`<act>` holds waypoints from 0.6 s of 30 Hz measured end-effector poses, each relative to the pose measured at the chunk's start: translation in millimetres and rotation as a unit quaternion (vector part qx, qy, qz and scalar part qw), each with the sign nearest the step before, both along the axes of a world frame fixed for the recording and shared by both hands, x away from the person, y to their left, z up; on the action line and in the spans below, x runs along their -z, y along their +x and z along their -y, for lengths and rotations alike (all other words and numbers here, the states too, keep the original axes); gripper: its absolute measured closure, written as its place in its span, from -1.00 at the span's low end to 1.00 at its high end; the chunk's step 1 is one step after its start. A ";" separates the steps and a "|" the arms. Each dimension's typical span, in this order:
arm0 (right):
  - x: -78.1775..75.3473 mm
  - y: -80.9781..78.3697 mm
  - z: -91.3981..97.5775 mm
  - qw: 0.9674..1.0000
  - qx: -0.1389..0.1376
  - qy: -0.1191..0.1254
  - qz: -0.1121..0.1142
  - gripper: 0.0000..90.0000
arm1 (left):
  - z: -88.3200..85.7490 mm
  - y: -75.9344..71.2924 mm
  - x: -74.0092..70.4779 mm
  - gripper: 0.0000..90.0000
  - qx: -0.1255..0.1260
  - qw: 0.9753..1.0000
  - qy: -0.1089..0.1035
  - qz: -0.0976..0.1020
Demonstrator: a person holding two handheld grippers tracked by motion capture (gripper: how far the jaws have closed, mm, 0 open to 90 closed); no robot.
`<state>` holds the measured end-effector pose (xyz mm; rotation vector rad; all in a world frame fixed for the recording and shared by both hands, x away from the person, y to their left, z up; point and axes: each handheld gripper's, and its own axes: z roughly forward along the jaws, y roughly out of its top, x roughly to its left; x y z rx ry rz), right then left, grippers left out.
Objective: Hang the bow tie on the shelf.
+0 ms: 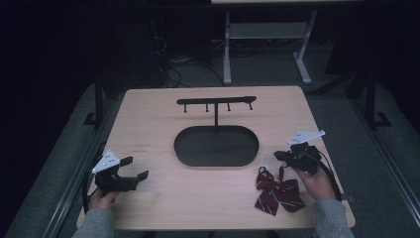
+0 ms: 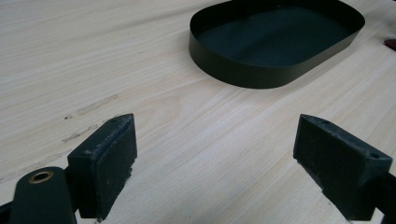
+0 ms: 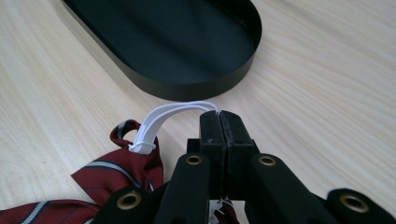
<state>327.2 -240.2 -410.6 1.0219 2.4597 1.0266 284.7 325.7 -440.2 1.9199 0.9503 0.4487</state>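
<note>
On the wooden table [image 1: 163, 198] there is one black oval tray [image 1: 216, 146], near the middle. Behind it, toward the far edge, one black rack [image 1: 216, 101] stands, and it has four small pegs under its bar. One dark red striped bow tie [image 1: 277, 192] lies near the front right corner, with one white elastic loop [image 3: 161, 122] of two thin strands. Two hand-held grippers are there: the left gripper [image 1: 133, 168] and the right gripper [image 1: 278, 155].
</note>
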 end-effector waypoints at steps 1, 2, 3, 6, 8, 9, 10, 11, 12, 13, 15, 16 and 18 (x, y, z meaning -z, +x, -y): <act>-3.5 -1.2 -0.4 1.000 0.000 0.003 0.003 0.97 | -0.2 0.2 -0.2 -0.71 0.001 1.000 0.005 -0.002; -4.9 -1.5 -0.5 1.000 0.000 0.002 0.005 0.97 | -0.2 0.2 -0.2 -0.71 0.001 1.000 0.005 -0.002; -6.4 -2.0 -1.2 1.000 0.000 0.003 0.007 0.97 | 0.2 0.2 -0.1 -0.71 0.002 1.000 0.004 -0.002; -10.0 -2.8 -2.5 1.000 -0.002 0.000 0.012 0.97 | -0.1 0.3 -0.2 -0.71 0.002 1.000 0.006 -0.002; -12.9 -3.9 -3.9 1.000 -0.004 0.001 0.015 0.97 | 0.4 0.1 0.2 -0.71 -0.002 1.000 0.002 -0.004; -15.6 -4.2 -4.6 1.000 -0.010 0.000 0.020 0.97 | 0.3 0.7 0.4 -0.71 -0.001 1.000 0.002 -0.002; -15.6 -4.2 -4.6 1.000 -0.010 0.000 0.020 0.97 | 0.3 0.7 0.4 -0.71 -0.001 1.000 0.002 -0.002; -17.6 -5.3 -5.5 1.000 -0.009 0.002 0.021 0.97 | 0.6 0.7 0.4 -0.71 -0.001 1.000 0.001 -0.002; -19.4 -5.9 -5.8 1.000 -0.011 0.002 0.022 0.97 | 0.5 0.6 0.3 -0.71 0.000 1.000 0.003 -0.002; -23.1 -7.1 -6.7 1.000 -0.013 0.003 0.026 0.97 | 0.7 0.8 0.3 -0.71 0.000 1.000 0.003 -0.001; -27.2 -7.9 -7.7 1.000 -0.016 0.004 0.027 0.97 | 1.0 0.9 0.6 -0.71 -0.001 1.000 0.001 -0.003; -27.2 -7.9 -7.7 1.000 -0.016 0.004 0.027 0.97 | 0.9 1.0 0.7 -0.71 -0.001 1.000 0.001 -0.003; -29.6 -8.0 -8.7 0.999 -0.018 0.003 0.031 0.97 | 0.8 1.1 0.7 -0.71 -0.002 1.000 0.002 -0.003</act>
